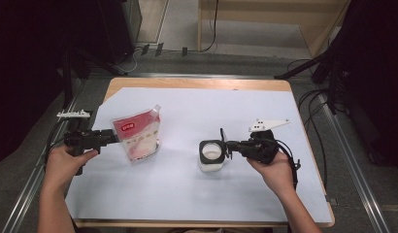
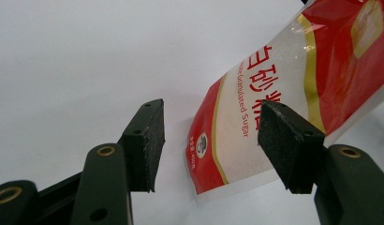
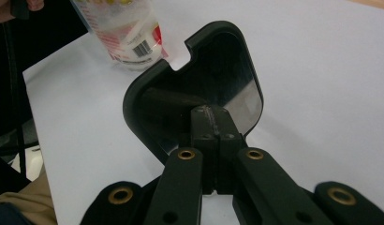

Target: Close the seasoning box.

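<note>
My left gripper (image 2: 211, 140) has its jaws spread beside the sugar pouch (image 1: 137, 133) standing on the bench (image 1: 187, 189). My right gripper (image 3: 212, 140) is clamped on a black lid (image 3: 199, 93), hiding most of the white container (image 1: 211, 156) from its camera.

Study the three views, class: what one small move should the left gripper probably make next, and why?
Probably close the left gripper on the red and clear plastic sugar pouch. Its jaws stand open with the pouch's lower corner between them, not yet pinched, while the right gripper is already shut on the black flip lid of the white jar, holding it open.
</note>
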`<state>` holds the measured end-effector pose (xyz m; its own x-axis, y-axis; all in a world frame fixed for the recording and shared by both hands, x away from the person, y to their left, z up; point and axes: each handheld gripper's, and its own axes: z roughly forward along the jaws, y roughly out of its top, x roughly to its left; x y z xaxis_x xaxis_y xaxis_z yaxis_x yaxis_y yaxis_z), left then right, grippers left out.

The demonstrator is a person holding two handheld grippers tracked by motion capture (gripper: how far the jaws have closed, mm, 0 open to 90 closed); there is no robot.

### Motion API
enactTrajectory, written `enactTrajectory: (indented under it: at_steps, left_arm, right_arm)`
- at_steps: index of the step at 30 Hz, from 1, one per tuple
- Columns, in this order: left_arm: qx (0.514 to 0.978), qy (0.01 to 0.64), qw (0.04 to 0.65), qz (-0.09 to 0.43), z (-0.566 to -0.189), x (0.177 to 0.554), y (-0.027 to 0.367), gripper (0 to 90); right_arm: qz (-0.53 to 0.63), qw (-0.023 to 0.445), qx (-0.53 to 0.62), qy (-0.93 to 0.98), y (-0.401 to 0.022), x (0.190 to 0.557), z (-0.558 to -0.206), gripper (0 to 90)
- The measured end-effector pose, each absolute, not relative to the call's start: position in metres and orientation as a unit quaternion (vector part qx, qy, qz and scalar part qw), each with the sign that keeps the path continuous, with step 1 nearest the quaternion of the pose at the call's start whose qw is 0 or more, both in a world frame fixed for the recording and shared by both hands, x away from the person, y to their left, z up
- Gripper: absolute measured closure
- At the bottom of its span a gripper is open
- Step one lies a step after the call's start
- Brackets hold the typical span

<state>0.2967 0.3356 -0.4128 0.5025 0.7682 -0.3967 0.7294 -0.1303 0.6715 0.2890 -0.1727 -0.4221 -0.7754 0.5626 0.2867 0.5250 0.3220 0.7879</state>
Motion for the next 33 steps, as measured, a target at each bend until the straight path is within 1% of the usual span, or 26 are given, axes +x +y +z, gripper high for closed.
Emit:
enactTrajectory:
  at_steps: [26, 30, 33]
  left_arm:
    - [0.756, 0.497, 0.427, 0.017, -0.416, 0.299, 0.331, 42.5]
    - [0.755, 0.497, 0.427, 0.017, -0.416, 0.299, 0.331, 42.3]
    - [0.756, 0.498, 0.425, 0.017, -0.416, 0.3, 0.33, 42.2]
  right_arm:
    - [0.451, 0.013, 0.318, 0.834, -0.146, 0.286, -0.438, 90.0]
    - [0.447, 0.011, 0.317, 0.836, -0.144, 0.287, -0.439, 89.7]
    - [0.448, 0.013, 0.317, 0.836, -0.145, 0.287, -0.439, 87.5]
